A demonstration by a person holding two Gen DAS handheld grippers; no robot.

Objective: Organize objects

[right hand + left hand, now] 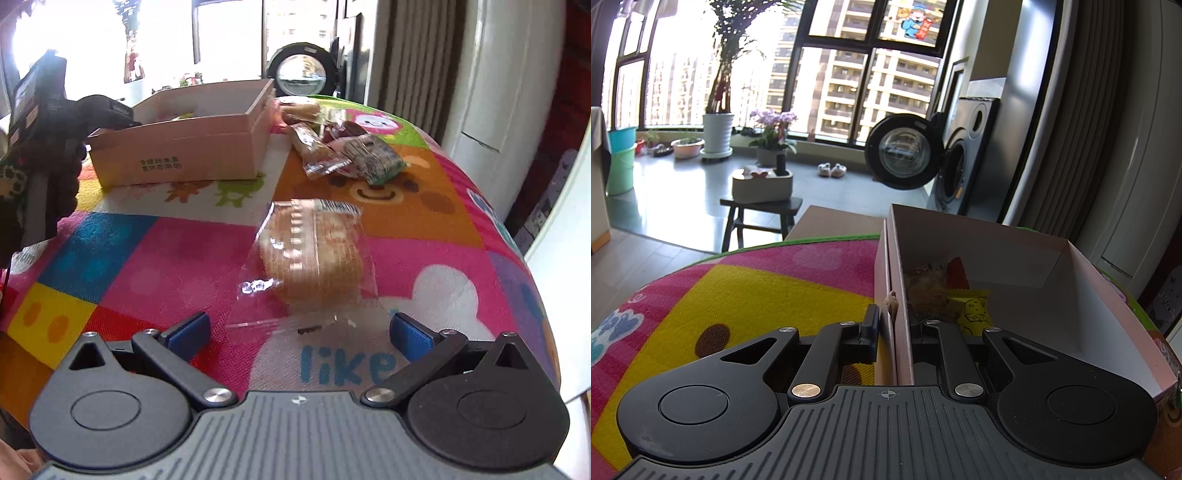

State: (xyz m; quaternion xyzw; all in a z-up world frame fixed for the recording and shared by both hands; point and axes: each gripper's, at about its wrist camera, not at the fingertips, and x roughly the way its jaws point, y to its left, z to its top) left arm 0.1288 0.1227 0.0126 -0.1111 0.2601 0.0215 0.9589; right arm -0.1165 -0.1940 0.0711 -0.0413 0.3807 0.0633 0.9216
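The left claw (894, 325) is clamping the near wall of the pale pink cardboard box (1082, 295), one finger sitting outside the wall and the other inside. Inside the box, a yellow snack packet printed with a cartoon cheese (973, 314) is lying against that gripped wall, beside a clear-wrapped pastry and a red-edged packet (956, 273). The box is resting on the tabletop, which is covered by a bright patchwork cartoon cloth (757, 291).

The right claw (300, 332) is hovering with its blue-padded fingers (188, 330) spread wide apart, holding nothing. Just ahead of it and between the fingers' lines, a round brown biscuit in a clear plastic wrapper (310, 258) is lying flat on the cloth (155, 258). Farther back, a small heap of wrapped snacks (332, 151) is sitting just beside the right end of the box (177, 155). At the left edge of this view the left claw's dark body (55, 122) is showing at the box's near corner.
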